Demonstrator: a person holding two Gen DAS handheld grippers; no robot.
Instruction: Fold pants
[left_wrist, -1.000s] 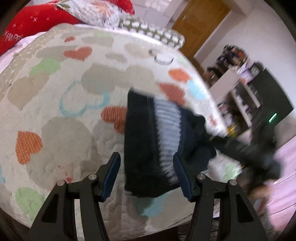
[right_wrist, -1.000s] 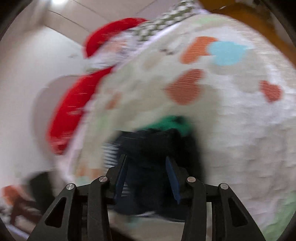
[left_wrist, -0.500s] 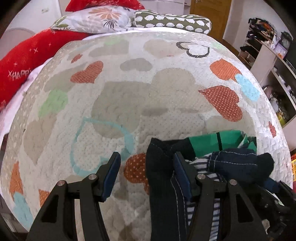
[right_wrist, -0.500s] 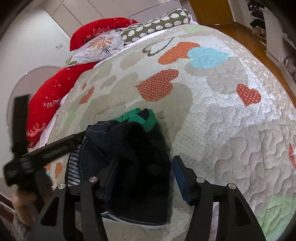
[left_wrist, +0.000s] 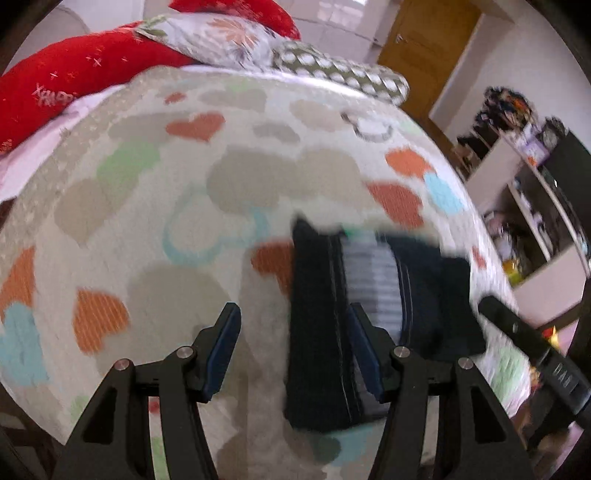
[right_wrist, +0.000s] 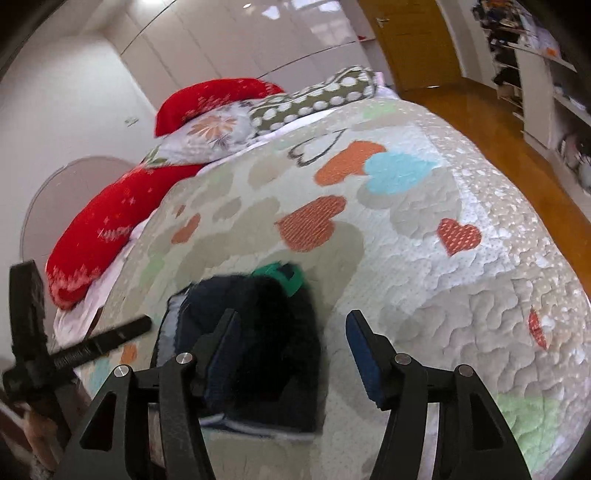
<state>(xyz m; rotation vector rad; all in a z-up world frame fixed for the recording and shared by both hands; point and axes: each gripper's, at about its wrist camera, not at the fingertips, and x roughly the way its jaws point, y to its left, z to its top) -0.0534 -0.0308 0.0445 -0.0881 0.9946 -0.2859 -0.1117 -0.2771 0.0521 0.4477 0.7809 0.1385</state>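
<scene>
Dark navy pants (left_wrist: 321, 332) lie folded in a compact stack on the heart-patterned quilt (left_wrist: 147, 206), with a striped lining and a bit of green cloth showing at the far end. My left gripper (left_wrist: 291, 354) is open and empty, hovering over the stack's left edge. In the right wrist view the same pants (right_wrist: 266, 332) lie near the bed's front edge. My right gripper (right_wrist: 291, 354) is open and empty above the stack's right side. The left gripper's handle (right_wrist: 74, 350) shows at the left of that view.
Red cushions (right_wrist: 122, 218), a floral pillow (right_wrist: 210, 133) and a polka-dot pillow (right_wrist: 317, 99) lie at the head of the bed. A wooden door (left_wrist: 432, 48) and shelving (left_wrist: 524, 192) stand to the right, beyond a wooden floor (right_wrist: 517, 147).
Both grippers have drawn back from the folded pants and swung; the right gripper is now off the pants and wide open. The views are motion-blurred.
</scene>
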